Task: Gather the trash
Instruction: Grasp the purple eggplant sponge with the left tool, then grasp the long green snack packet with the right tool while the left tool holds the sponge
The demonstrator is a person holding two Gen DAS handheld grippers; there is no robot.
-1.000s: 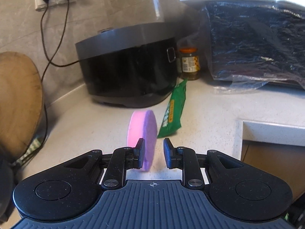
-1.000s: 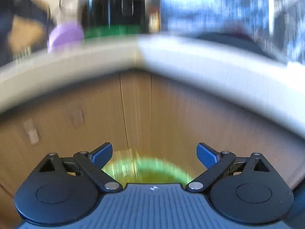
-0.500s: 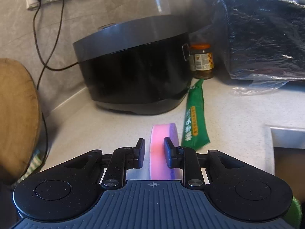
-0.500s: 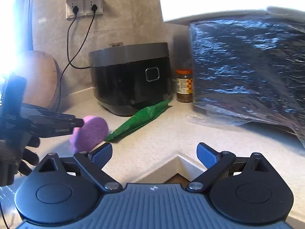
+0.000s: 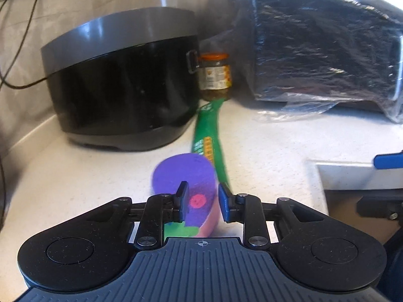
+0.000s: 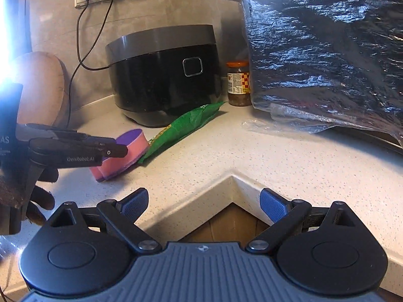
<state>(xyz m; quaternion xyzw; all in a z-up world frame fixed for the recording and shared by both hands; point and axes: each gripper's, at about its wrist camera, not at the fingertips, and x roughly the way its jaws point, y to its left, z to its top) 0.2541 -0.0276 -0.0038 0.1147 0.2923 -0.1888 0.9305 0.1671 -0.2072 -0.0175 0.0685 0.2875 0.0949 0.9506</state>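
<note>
The left tongs [image 5: 201,202] are opening, their 2 fingers straddling a round pink-and-purple sponge [image 5: 187,183] that lies tilted on the pale table [image 5: 264,148] — whether the pads press on it cannot be told through the blur. Just beside the sponge lies a long green wrapper [image 6: 181,127], running back toward a black rice cooker [image 6: 163,73] and a small jar [image 6: 238,84]. The right tongs [image 6: 204,205] stand wide apart and empty, over the table's inner corner.
</note>
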